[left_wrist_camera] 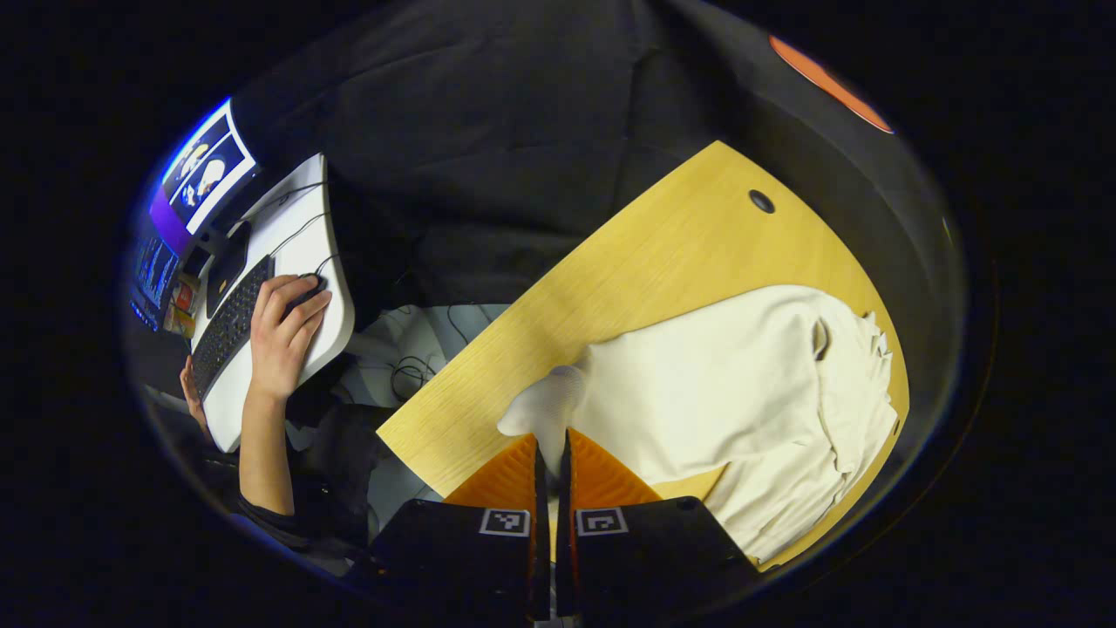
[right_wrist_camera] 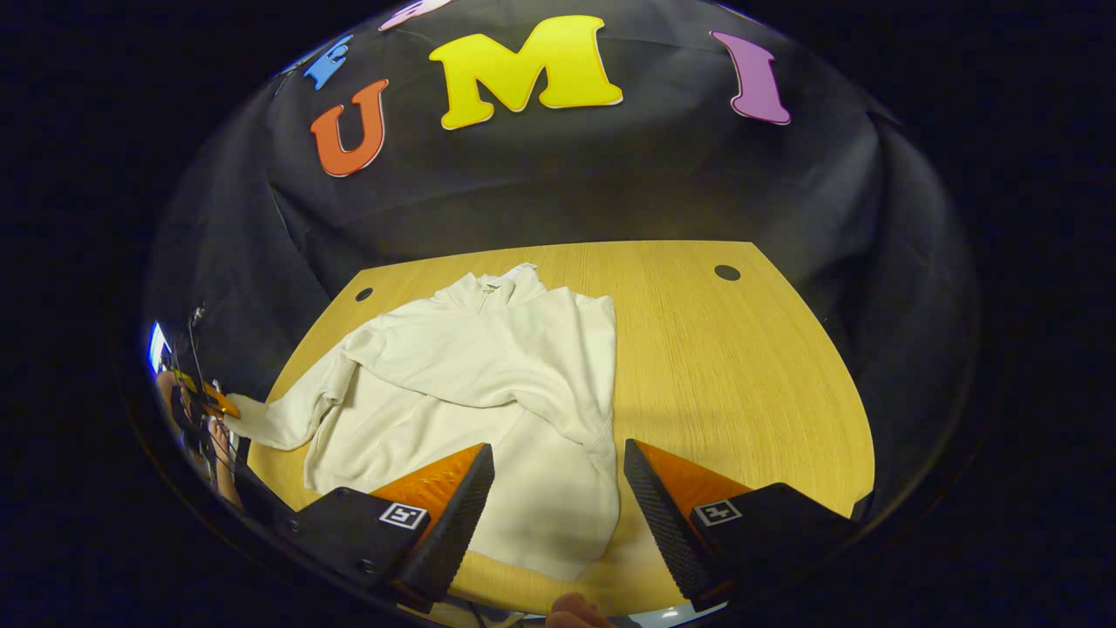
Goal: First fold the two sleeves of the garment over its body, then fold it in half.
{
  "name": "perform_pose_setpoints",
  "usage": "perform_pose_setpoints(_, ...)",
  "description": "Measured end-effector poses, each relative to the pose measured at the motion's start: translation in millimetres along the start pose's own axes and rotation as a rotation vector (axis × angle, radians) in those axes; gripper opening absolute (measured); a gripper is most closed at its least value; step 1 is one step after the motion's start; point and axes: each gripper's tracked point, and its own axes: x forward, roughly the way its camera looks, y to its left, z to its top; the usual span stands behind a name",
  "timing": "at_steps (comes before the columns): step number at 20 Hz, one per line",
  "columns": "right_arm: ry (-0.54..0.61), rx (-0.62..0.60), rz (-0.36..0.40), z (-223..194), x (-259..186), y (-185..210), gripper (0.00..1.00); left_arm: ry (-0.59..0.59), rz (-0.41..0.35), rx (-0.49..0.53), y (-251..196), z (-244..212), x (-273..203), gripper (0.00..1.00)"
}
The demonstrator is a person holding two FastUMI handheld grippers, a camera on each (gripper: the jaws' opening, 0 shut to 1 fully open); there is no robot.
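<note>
A cream sweatshirt (right_wrist_camera: 488, 384) lies flat on the wooden table (right_wrist_camera: 741, 366), collar toward the far wall. One sleeve (right_wrist_camera: 540, 366) is folded across its body. The other sleeve (right_wrist_camera: 288, 419) stretches out to the left edge of the table. In the left gripper view its cuff (left_wrist_camera: 547, 403) runs between the fingers of my left gripper (left_wrist_camera: 551, 443), which is shut on it. That gripper (right_wrist_camera: 207, 403) also appears small at the far left of the right gripper view. My right gripper (right_wrist_camera: 558, 449) hangs open above the sweatshirt's lower hem, with nothing between its fingers.
Beside the table stands a white desk (left_wrist_camera: 301, 253) with a keyboard (left_wrist_camera: 228, 324) and a monitor (left_wrist_camera: 205, 166); a person's hand (left_wrist_camera: 283, 331) rests on a mouse there. Cables (left_wrist_camera: 410, 375) lie on the floor between. The table has two cable holes (right_wrist_camera: 726, 272).
</note>
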Motion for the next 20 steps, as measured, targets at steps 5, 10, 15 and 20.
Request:
perform_pose_setpoints(5,0.009,0.050,-0.003,9,-2,-27,0.94,-0.070,-0.094,0.141,-95,29,-44,0.05)
perform_pose_setpoints(10,0.016,0.090,-0.014,4,-7,-54,0.93,-0.133,-0.221,0.295,-210,38,-69,0.05)
perform_pose_setpoints(15,0.039,0.094,-0.031,-7,-13,-77,0.92,-0.117,-0.255,0.425,-300,21,-61,0.05)
perform_pose_setpoints(20,0.053,0.125,-0.072,-15,-18,-104,0.95,-0.059,-0.359,0.568,-401,-27,-40,0.07)
